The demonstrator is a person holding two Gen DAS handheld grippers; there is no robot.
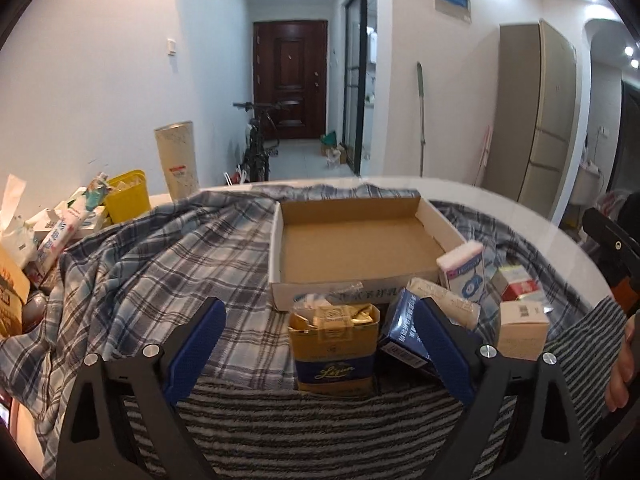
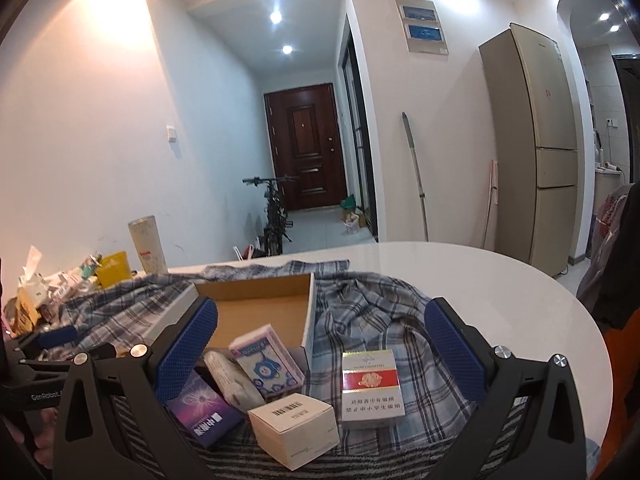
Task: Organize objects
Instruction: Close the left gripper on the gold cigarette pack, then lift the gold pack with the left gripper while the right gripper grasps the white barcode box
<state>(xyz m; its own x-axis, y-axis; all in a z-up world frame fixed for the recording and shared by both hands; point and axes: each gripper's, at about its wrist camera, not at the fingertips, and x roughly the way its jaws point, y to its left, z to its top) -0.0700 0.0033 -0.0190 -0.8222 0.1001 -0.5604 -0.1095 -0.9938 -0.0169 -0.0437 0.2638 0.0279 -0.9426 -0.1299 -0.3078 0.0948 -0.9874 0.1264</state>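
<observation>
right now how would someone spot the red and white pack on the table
Find the open cardboard tray on the plaid cloth. The red and white pack lies flat on the cloth near its right corner, the only one with a red band.

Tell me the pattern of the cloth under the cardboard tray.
Blue, grey and white plaid cloth under the cardboard tray; clearest in the left wrist view.

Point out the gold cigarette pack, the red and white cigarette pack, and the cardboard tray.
gold cigarette pack (image 1: 334,350): left wrist view, on its front face.
red and white cigarette pack (image 2: 371,386): right wrist view, on the red band of its face.
cardboard tray (image 1: 356,242): left wrist view, on its bare brown floor.
</observation>
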